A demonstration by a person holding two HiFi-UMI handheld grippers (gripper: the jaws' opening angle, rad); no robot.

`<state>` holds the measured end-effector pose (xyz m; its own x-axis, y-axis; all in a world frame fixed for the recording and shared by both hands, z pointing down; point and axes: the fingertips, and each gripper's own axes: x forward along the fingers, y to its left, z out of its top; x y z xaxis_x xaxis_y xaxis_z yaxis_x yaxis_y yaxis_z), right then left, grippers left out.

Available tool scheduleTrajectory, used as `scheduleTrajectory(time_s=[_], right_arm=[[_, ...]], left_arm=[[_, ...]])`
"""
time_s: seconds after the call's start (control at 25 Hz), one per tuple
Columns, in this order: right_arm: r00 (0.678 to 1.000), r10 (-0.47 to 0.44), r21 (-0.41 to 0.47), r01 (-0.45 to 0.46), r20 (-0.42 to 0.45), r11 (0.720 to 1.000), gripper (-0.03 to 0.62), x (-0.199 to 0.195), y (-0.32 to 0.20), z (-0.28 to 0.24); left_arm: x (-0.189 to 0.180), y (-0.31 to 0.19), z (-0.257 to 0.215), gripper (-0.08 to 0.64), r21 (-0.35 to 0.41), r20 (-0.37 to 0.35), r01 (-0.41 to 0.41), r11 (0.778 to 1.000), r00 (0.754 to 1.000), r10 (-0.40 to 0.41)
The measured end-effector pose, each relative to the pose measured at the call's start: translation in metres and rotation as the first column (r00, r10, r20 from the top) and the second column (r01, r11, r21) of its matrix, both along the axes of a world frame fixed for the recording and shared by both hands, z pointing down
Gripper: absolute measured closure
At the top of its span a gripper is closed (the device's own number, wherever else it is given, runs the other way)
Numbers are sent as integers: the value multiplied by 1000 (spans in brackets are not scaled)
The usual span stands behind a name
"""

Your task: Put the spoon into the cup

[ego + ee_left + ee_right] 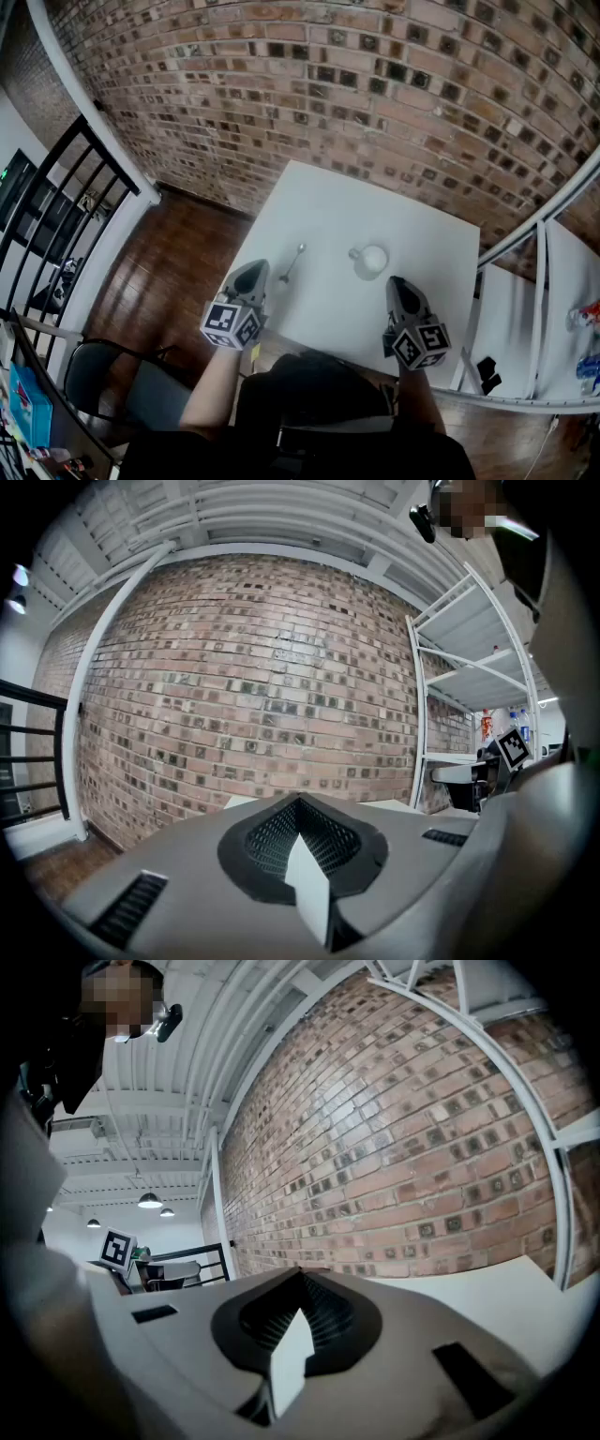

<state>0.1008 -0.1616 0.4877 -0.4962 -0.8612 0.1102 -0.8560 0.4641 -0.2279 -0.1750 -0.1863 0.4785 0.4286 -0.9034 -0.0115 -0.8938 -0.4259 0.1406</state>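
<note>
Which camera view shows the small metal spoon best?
The head view: the small silver metal spoon lies in full on the white table, left of the white cup. Both gripper views look at the brick wall and show no spoon.

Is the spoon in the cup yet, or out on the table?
Out. The spoon lies flat on the white table, beside the cup and apart from it; nothing sticks out of the cup.
</note>
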Motion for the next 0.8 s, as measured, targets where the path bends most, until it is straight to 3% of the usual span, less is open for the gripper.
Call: scheduleTrajectory(time_s=[0.28,0.36,0.44,0.6,0.8], right_arm=[[999,-31,-26,31,-7,999,588,-2,-6,9],[1000,-30,-37,30,-4,999,588,-1,-5,10],[1000,-21,-44,21,-3,999,588,2,-4,11],[1000,8,-53,-8,-3,999,588,14,-1,16],[999,54,-61,-54,3,997,588,37,2,18]], left_arm=[[17,-22,58,557,-133,144,-9,991,989,28],[22,-29,76,514,-181,163,-16,983,986,46],[27,-37,94,446,-226,181,-22,974,981,64],[31,-51,136,440,-316,229,-12,949,969,89],[32,-54,178,373,-416,280,14,909,953,113]])
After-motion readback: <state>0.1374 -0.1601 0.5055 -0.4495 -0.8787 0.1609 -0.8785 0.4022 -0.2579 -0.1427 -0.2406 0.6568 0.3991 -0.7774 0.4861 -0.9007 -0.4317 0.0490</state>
